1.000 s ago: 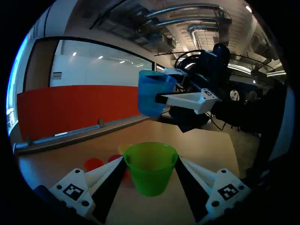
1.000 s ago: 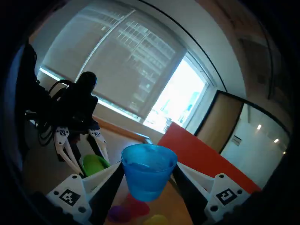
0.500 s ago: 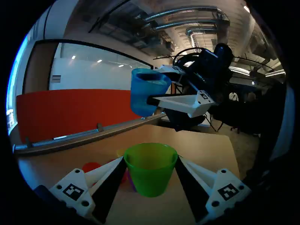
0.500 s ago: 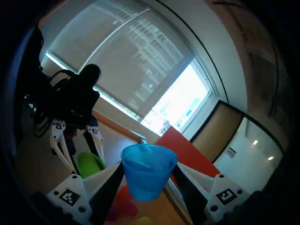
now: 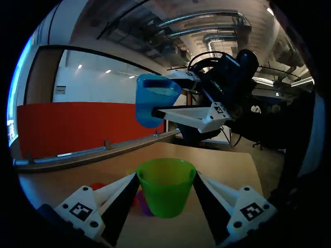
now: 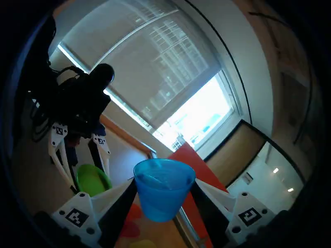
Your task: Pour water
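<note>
Office room with exposed ceiling pipes (image 5: 207, 18), a long red wall panel (image 5: 74, 124) and a pale wooden table (image 5: 227, 161) below.

Along the left gripper (image 5: 165, 178): narrowed to cup width, both fingers pressed on the sides of a green cup (image 5: 166, 190), upright, mouth up, over the table. Along the right gripper (image 6: 164, 186): same narrow gap, both fingers clamped on a translucent blue cup (image 6: 164, 196). From the left gripper view, held in the air above and behind the green cup, well apart from it, tipped, mouth partly turned toward the camera. Possibly water inside, judging by a slanted line under the rim in the right gripper view; hard to be sure. From that view, green cup at lower left between the other gripper's white fingers, bright window (image 6: 194, 115) behind.

Compared with half a second ago: blue cup a little higher and farther left in the left gripper view; green cup unmoved between its fingers. In the right gripper view, window larger, green cup lower in the picture. Small red and purple pieces (image 5: 142, 202) on the table now more hidden behind the left finger.

Markings: square black-and-white pattern tags (image 5: 80, 211) on the finger bases of both grippers; too coarse to read as writing.
</note>
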